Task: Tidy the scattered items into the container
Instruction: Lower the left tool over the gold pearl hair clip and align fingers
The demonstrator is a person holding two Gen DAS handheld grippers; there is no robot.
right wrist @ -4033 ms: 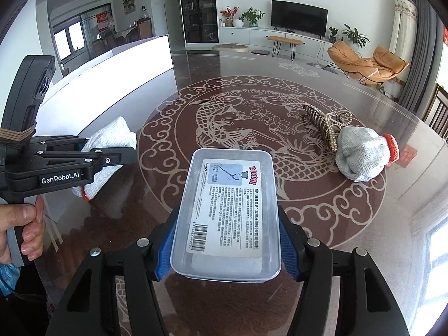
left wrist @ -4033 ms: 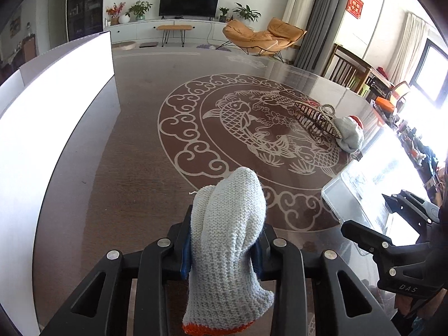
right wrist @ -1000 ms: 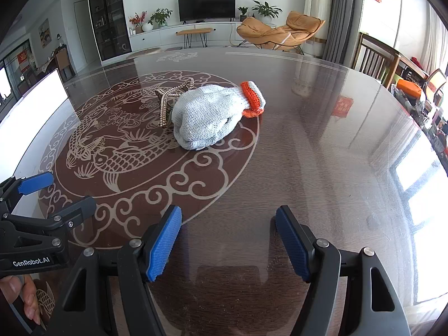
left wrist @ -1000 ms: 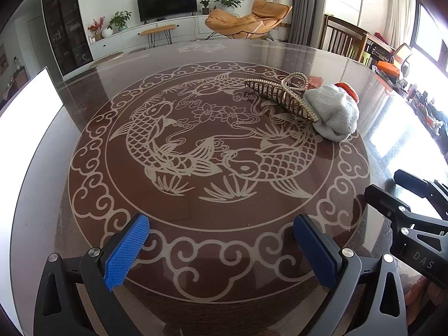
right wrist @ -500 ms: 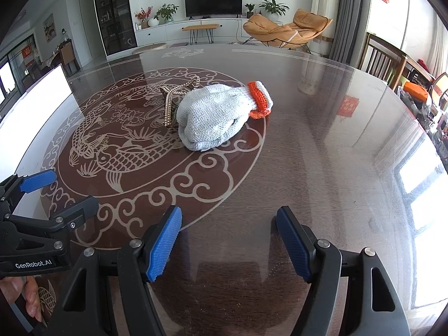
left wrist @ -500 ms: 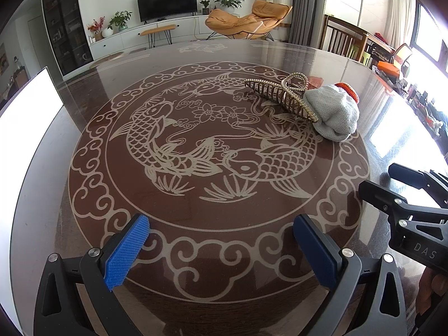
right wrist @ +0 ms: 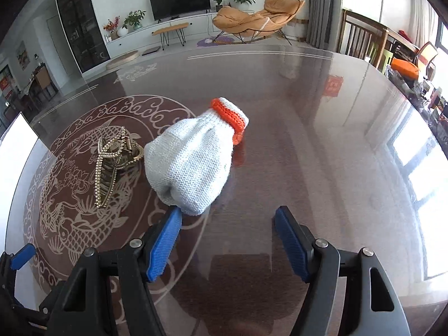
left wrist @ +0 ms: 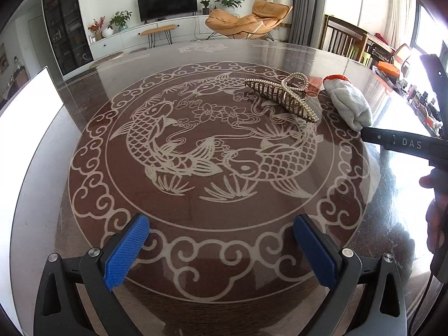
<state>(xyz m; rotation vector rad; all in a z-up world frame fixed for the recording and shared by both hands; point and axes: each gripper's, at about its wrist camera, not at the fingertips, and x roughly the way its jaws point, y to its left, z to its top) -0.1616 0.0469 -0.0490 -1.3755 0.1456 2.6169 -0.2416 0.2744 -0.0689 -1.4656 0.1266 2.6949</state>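
A grey knitted glove with an orange cuff lies on the glass table; it also shows in the left wrist view at the far right. A gold pearl-trimmed hair claw lies just left of it, and shows in the left wrist view. My right gripper is open, low over the table, its left fingertip right at the glove's near end. My left gripper is open and empty over the near edge of the fish pattern. No container is in view.
The round glass table carries a fish pattern. A white panel stands at the left edge. The right gripper's arm reaches in at the right of the left wrist view. Chairs stand beyond the far right rim.
My right gripper has moved forward to the glove, which now lies just ahead of its left finger. Both grippers stay open. The left gripper has barely moved.
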